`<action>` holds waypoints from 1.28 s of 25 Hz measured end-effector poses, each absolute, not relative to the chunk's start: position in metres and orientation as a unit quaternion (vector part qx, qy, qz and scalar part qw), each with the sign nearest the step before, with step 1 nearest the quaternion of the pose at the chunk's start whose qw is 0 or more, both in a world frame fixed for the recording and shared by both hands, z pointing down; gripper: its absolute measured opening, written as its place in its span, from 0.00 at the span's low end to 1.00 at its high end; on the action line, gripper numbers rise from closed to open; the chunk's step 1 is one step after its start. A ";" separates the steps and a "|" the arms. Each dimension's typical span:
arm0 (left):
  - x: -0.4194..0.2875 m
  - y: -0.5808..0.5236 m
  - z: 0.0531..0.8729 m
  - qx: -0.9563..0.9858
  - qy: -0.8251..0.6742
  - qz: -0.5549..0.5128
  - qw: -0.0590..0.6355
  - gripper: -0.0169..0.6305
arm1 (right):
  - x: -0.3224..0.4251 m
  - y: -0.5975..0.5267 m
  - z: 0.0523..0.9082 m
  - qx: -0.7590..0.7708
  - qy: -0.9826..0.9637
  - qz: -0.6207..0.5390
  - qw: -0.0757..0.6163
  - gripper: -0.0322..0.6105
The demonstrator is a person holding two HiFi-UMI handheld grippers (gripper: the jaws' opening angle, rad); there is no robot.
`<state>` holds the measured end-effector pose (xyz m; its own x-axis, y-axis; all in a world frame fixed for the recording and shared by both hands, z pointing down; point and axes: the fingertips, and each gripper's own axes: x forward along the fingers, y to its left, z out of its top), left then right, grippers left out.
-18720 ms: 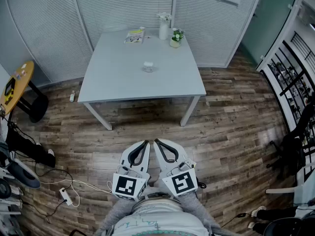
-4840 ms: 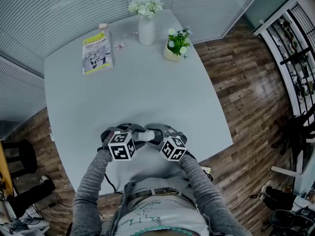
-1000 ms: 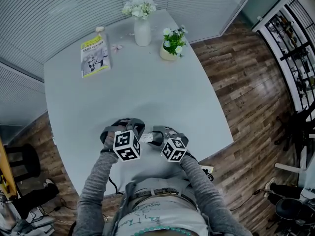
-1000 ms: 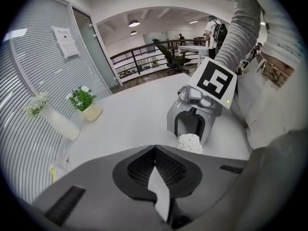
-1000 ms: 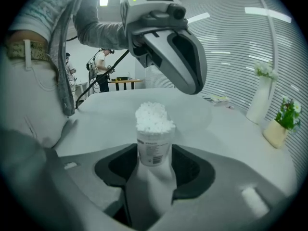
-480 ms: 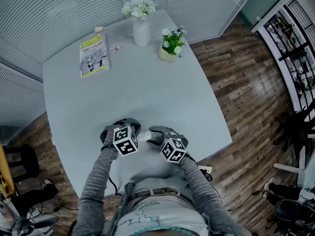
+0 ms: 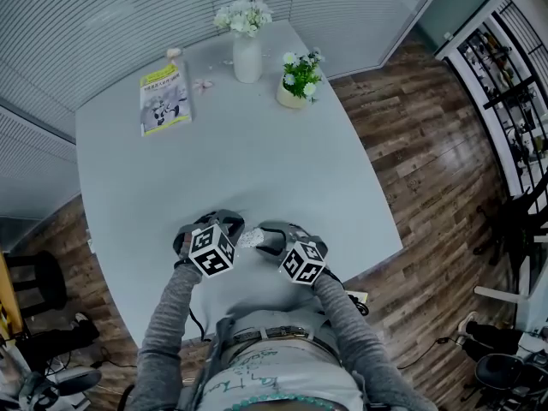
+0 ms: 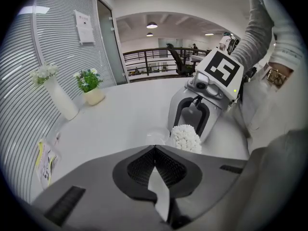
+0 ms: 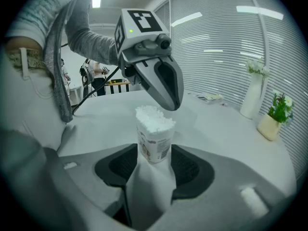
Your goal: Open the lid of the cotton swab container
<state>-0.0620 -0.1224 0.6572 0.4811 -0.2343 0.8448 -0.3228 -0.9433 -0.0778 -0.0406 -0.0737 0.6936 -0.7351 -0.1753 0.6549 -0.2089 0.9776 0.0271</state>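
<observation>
Left gripper (image 8: 154, 148): fingers pressed together | Right gripper (image 9: 153, 154): fingers clamped on cotton swab container (image 9: 155, 141) — swab tips (image 8: 186, 137) bare on top | Container: between both grippers, low centre of head view, over the table (image 7: 257, 144)

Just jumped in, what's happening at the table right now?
A person works at the table with a handheld gripper in each hand. The right gripper holds the swab container upright between its fingers. The container's top is uncovered, with the swabs showing. The left gripper is shut and hovers close by the swabs.
</observation>
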 end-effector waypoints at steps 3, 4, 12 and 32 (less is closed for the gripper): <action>-0.061 -0.120 0.647 0.866 -0.171 0.468 0.045 0.02 | -0.040 -0.073 0.689 0.104 -0.932 0.026 0.346 0.39; -0.060 -0.118 0.644 0.867 -0.172 0.465 0.043 0.02 | -0.039 -0.072 0.688 0.105 -0.932 0.025 0.346 0.39; -0.064 -0.109 0.622 0.878 -0.208 0.429 0.048 0.02 | -0.032 -0.072 0.679 0.131 -0.930 0.035 0.341 0.39; -0.064 -0.037 0.607 0.880 -0.303 0.358 0.070 0.02 | -0.026 -0.039 0.634 0.170 -0.935 0.035 0.308 0.05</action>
